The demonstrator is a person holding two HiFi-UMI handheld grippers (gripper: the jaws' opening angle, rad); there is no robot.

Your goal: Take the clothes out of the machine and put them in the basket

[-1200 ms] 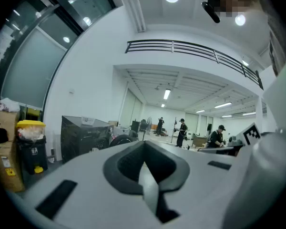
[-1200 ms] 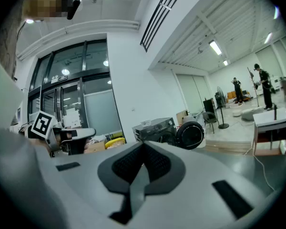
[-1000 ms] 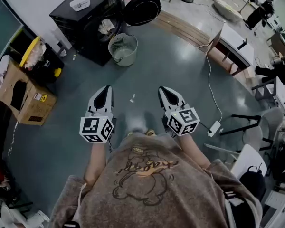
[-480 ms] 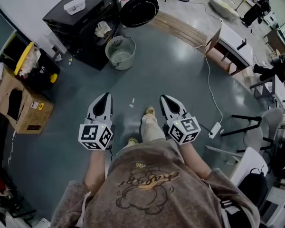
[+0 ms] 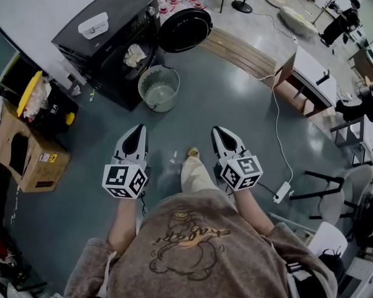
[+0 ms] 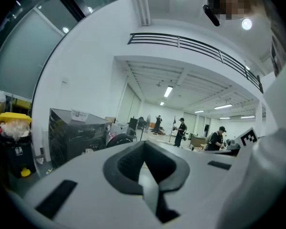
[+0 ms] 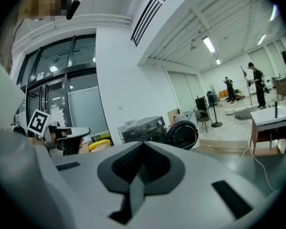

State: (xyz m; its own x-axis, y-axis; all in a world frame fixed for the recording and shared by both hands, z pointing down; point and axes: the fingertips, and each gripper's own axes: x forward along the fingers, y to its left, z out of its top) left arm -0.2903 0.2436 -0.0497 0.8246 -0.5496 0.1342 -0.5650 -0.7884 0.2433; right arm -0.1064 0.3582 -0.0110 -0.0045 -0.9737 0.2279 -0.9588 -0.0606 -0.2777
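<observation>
- Black-cased, found the machine point(image 5: 112, 39) in the upper left of the head view, set on a diagonal, front and drum mouth turned toward the lower right of the frame.
- Saw its round door point(image 5: 185, 28) swung wide open at the upper right of the machine, dark inner face toward the camera.
- Noted pale clothes point(image 5: 134, 54) bunched in the drum mouth, none of them over the basket's rim.
- Found the basket point(image 5: 160, 89) round, pale and perforated, upright with mouth up on the grey-green floor point(image 5: 236, 104), just beside the machine's front and below the door; no long axis to speak of; could not tell whether anything lay inside.
- Held the left gripper point(image 5: 135, 135) and the right gripper point(image 5: 220, 135) side by side at mid-frame, well apart from machine and basket, long axes running up the frame, tips leaning slightly toward each other and aimed at that corner.
- Read both pairs of jaws as pressed together, nothing between them.
- Picked out the machine left of centre beyond the closed tips in the left gripper view, and at centre in the right gripper view with the door to its right.
- Noted a cardboard box point(image 5: 25, 148) at the left edge, a yellow-lidded bin point(image 5: 31, 95) above it, and a white power strip point(image 5: 281, 192) at lower right.
</observation>
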